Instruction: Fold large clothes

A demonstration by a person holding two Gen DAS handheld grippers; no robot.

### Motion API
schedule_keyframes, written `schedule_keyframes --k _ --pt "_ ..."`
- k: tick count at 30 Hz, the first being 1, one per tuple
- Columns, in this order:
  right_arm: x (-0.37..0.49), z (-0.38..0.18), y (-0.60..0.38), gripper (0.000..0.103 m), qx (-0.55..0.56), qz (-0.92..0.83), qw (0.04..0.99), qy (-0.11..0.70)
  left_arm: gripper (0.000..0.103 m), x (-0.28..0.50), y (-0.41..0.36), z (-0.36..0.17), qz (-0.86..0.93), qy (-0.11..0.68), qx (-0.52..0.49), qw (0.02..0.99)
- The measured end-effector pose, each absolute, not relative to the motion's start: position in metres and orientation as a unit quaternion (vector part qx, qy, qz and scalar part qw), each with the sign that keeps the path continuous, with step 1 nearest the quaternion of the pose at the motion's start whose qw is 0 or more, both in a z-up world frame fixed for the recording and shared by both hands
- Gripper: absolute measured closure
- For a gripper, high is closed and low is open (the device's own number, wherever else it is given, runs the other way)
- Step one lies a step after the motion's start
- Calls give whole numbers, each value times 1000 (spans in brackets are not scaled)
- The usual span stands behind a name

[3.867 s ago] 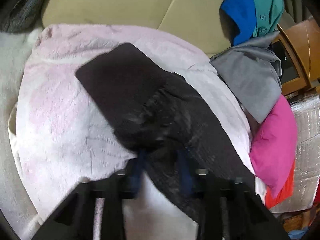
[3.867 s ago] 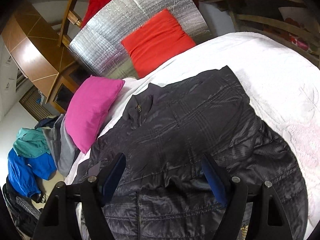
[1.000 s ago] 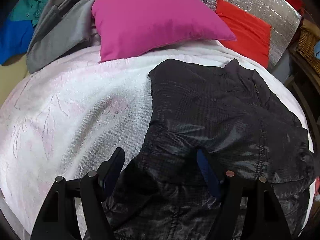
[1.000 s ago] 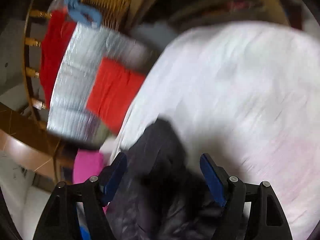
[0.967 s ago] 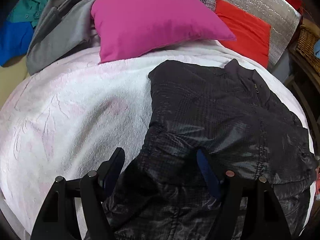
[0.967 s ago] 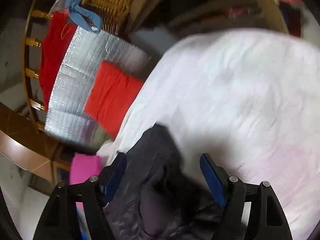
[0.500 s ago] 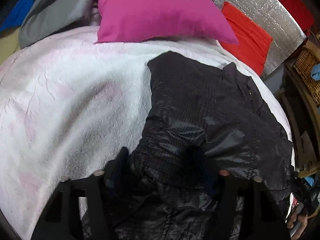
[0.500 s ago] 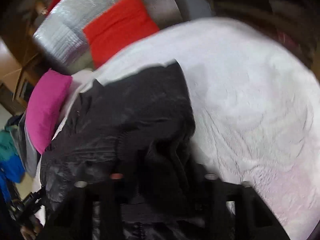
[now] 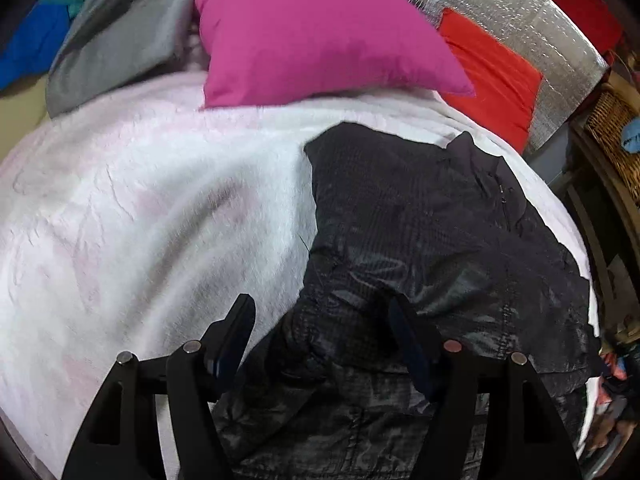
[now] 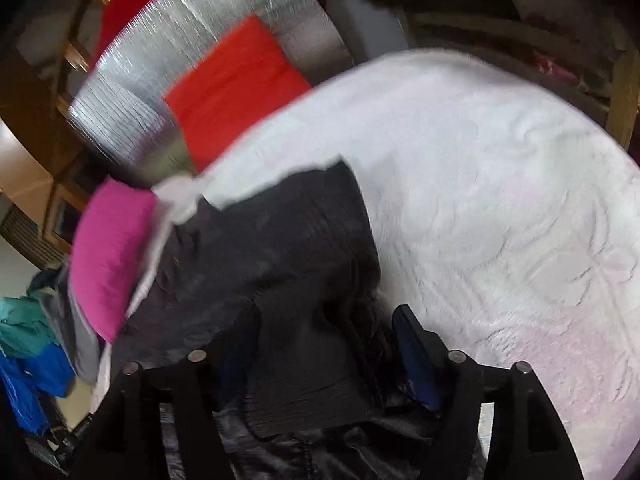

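White bedspread (image 9: 140, 208); both grippers (image 9: 320, 320) (image 10: 320, 332) just reopened, wide, astride loose black jacket (image 9: 420, 220).

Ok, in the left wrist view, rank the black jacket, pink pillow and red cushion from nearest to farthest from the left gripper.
1. Black jacket: bunched between the fingers of the left gripper, spreading right.
2. Pink pillow: beyond the jacket, top centre, on the white blanket.
3. Red cushion: farthest, upper right, against the silver mat.
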State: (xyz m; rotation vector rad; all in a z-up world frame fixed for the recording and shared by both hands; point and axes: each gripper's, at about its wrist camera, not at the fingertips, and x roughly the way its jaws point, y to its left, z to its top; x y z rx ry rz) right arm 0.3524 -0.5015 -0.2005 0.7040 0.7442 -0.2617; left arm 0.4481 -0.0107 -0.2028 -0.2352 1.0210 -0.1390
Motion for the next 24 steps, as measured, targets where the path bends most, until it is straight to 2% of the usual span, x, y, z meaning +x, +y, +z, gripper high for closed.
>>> schedule_keyframes --k 5,11,12,13,16,19,21,24 --pt "349 -206 -511 28 363 -112 854 355 25 445 -14 -196 -105 481 -116 862" --pt "364 -234 -506 27 367 -100 833 401 25 450 -32 -213 -107 509 -76 851" --pt "366 -236 -499 30 347 -106 837 410 25 449 -35 -215 -104 509 -65 852" --pt "369 -236 -492 41 323 -112 844 412 25 449 -37 -215 -103 508 -59 853" --pt "369 -218 -480 63 277 -130 867 393 25 449 -38 -215 -101 503 -54 857" --pt "365 -207 -480 65 272 -131 879 368 25 449 -40 -216 -98 501 -47 859" --pt "368 -215 -483 64 275 -134 871 384 25 448 -46 -216 -91 496 -29 863" --pt "370 -226 -490 59 302 -132 855 401 25 445 -53 -215 -84 488 -5 869"
